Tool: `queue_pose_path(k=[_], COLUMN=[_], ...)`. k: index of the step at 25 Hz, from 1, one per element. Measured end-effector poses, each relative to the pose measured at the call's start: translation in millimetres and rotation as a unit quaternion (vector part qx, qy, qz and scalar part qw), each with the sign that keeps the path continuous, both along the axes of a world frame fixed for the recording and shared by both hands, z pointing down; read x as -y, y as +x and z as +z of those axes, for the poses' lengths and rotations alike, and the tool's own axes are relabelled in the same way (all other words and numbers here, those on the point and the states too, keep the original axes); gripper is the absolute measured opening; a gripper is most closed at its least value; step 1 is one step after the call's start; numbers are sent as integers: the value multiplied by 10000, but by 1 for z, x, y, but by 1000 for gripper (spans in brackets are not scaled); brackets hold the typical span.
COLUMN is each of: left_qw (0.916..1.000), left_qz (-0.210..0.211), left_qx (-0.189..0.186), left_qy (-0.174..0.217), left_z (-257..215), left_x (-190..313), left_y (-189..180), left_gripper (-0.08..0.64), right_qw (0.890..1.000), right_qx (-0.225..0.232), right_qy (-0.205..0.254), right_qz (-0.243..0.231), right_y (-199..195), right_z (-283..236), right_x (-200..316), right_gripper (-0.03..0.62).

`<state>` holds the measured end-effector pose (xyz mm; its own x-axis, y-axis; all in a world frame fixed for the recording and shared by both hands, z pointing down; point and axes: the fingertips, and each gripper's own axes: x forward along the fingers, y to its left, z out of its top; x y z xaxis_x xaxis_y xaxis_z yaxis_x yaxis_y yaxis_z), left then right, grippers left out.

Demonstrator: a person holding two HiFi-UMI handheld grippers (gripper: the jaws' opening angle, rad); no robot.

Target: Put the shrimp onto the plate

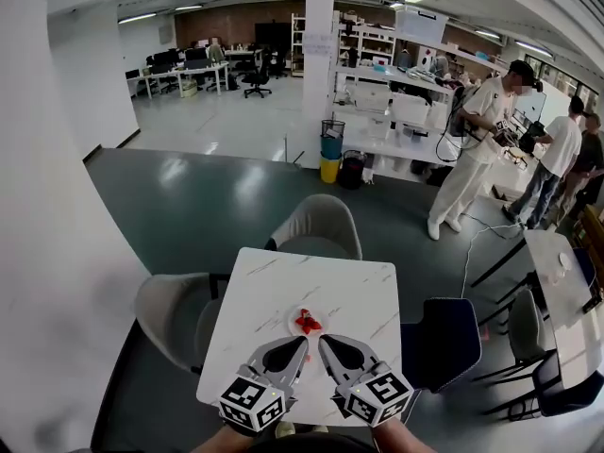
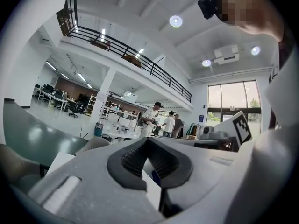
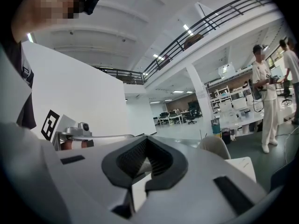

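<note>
Shrimp (image 1: 308,324) on plate (image 1: 292,323), heading unreadable; left claw (image 1: 303,342) and right claw (image 1: 322,342) closed, empty

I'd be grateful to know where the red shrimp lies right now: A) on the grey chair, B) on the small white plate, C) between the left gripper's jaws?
B: the head view shows the red shrimp lying on the small white plate.

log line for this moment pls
left gripper: shut, empty | right gripper: shut, empty | shrimp: on plate | grippers: tips side by side at plate's near edge | table: white
</note>
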<state>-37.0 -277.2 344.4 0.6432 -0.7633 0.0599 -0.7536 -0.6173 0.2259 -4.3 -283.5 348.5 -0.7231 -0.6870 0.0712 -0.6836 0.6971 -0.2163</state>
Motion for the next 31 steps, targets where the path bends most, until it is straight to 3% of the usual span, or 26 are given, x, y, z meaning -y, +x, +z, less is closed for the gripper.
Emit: queue_pose_path(k=[11, 31], left_qw=[10000, 9999], left_qz=[-28, -80], left_qx=[70, 15], left_qy=[63, -60], left_z=[-6, -3], left_x=[0, 0], left_y=[3, 7], left_gripper=[8, 8], right_qw=[9995, 9996], right_qx=[-67, -89], right_qy=[246, 225], right_qz=[158, 172], right_y=[6, 11], right_z=[-11, -10], right_x=[2, 0], right_gripper=[2, 2])
